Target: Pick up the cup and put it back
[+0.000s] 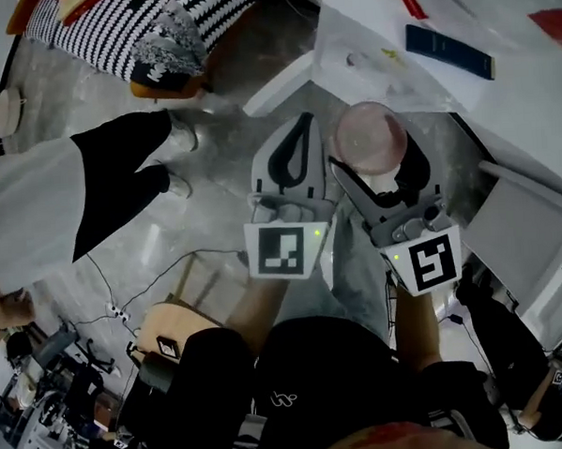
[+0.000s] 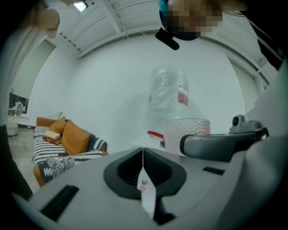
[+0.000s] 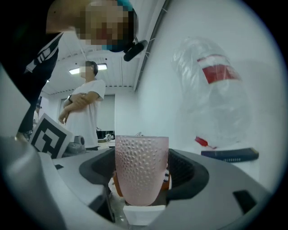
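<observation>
Aloft, pink cup (image 3: 141,167) tight in right gripper (image 1: 377,170) (left gripper (image 1: 301,138) closed, empty).

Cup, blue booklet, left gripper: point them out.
cup (image 3: 141,166), right gripper view, middle of its dimpled wall.
blue booklet (image 1: 448,50), head view, middle of its cover.
left gripper (image 1: 305,124), head view, where its jaw tips meet.

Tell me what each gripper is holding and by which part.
The right gripper holds the pink cup, fingers on opposite sides of its body. The left gripper is shut, holding nothing.

Striped sofa (image 2: 67,157), orange cushions (image 2: 73,137); blue book (image 1: 448,50) on table (image 1: 364,17).
</observation>
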A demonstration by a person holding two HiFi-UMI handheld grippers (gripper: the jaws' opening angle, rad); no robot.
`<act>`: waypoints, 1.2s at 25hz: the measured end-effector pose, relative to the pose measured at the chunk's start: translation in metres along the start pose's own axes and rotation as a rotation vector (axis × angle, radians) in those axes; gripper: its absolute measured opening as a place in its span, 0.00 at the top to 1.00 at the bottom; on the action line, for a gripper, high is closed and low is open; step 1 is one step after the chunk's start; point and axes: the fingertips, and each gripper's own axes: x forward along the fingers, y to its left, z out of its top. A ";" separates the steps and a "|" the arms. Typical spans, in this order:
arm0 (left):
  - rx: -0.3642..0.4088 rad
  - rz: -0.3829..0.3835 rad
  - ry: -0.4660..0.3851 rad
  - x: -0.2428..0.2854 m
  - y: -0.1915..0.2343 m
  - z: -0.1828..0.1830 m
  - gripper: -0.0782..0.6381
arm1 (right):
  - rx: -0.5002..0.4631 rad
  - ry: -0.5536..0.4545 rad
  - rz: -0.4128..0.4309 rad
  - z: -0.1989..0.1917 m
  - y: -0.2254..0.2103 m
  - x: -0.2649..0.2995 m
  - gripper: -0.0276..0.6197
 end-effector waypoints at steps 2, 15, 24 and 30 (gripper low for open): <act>0.001 0.009 0.043 0.014 0.005 -0.054 0.87 | 0.008 0.036 -0.004 -0.049 -0.009 0.000 0.39; -0.005 0.037 0.149 0.066 0.034 -0.349 0.87 | -0.012 0.139 0.064 -0.332 -0.043 0.000 0.39; -0.019 0.069 0.114 0.127 0.057 -0.485 0.87 | -0.046 0.095 0.007 -0.480 -0.086 0.026 0.39; -0.002 0.126 0.090 0.155 0.083 -0.550 0.87 | -0.112 0.118 -0.108 -0.556 -0.126 0.062 0.39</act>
